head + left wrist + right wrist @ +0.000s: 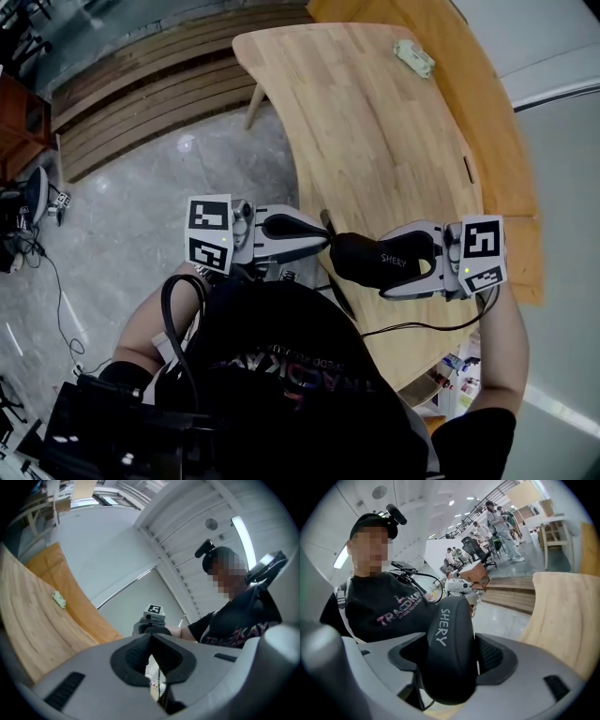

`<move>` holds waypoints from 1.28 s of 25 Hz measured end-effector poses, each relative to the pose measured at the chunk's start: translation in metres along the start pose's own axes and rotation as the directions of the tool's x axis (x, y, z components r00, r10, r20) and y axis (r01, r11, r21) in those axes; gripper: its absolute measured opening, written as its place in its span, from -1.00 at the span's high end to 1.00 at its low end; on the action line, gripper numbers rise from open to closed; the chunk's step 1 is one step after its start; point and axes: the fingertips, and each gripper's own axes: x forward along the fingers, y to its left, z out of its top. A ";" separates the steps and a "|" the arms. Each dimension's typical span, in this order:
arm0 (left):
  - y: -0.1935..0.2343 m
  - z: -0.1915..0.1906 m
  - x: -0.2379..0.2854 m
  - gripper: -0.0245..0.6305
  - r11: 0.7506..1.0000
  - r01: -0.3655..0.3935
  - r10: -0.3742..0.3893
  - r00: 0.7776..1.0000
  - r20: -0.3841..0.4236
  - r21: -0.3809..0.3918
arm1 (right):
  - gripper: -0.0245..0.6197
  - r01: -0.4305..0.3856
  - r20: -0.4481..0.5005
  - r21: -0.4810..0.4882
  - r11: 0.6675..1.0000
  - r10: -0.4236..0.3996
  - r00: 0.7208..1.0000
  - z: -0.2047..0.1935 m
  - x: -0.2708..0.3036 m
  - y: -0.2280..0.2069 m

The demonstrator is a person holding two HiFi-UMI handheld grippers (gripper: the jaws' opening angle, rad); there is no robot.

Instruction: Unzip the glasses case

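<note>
A black glasses case [370, 261] printed "SHERY" is held in the air over the near edge of the wooden table [375, 122]. My right gripper [384, 264] is shut on its body, and in the right gripper view the case [450, 644] fills the space between both pads. My left gripper [322, 237] comes in from the left, its tips at the case's left end. In the left gripper view that gripper [151, 641] has its pads together, and a thin dark zipper pull [160, 684] runs down from them. The zipper itself is hidden.
A small pale green object [413, 57] lies at the table's far end. Slatted wooden steps [159, 84] stand on the grey floor to the left. The person's torso and a black cable [178, 319] are right below the grippers.
</note>
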 end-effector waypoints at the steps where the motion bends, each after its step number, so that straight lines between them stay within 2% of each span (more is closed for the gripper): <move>1: 0.005 0.003 -0.001 0.89 0.999 -0.038 0.038 0.999 -0.010 0.031 | -0.13 0.040 0.010 -0.007 0.999 -0.040 0.999 0.001 -0.001 -0.007; 5: 0.025 0.009 -0.004 0.89 0.976 -0.173 0.180 0.983 -0.042 0.134 | -0.13 0.215 0.029 -0.038 0.976 -0.214 0.976 0.001 -0.003 -0.032; 8: 0.035 0.009 -0.005 0.89 0.954 -0.236 0.252 0.965 -0.067 0.187 | -0.13 0.312 0.049 -0.036 0.949 -0.310 0.949 -0.002 -0.002 -0.044; 12: 0.042 0.009 -0.005 0.89 0.928 -0.269 0.304 0.946 -0.108 0.256 | -0.13 0.425 0.097 0.020 0.905 -0.425 0.900 -0.004 -0.001 -0.058; 16: 0.044 0.006 0.000 0.89 0.921 -0.264 0.313 0.940 -0.139 0.286 | -0.12 0.516 0.121 0.073 0.854 -0.521 0.845 -0.005 -0.003 -0.070; 21: 0.044 0.000 0.006 0.89 0.918 -0.247 0.311 0.933 -0.180 0.309 | -0.12 0.563 0.151 0.125 0.817 -0.576 0.803 -0.004 -0.005 -0.078; 24: 0.041 -0.005 0.010 0.89 0.913 -0.234 0.313 0.927 -0.206 0.335 | -0.11 0.575 0.165 0.150 0.804 -0.594 0.788 -0.003 -0.005 -0.080; 32: 0.033 -0.020 0.018 0.89 0.904 -0.196 0.313 0.910 -0.274 0.380 | -0.11 0.582 0.162 0.178 0.793 -0.607 0.778 0.000 -0.001 -0.082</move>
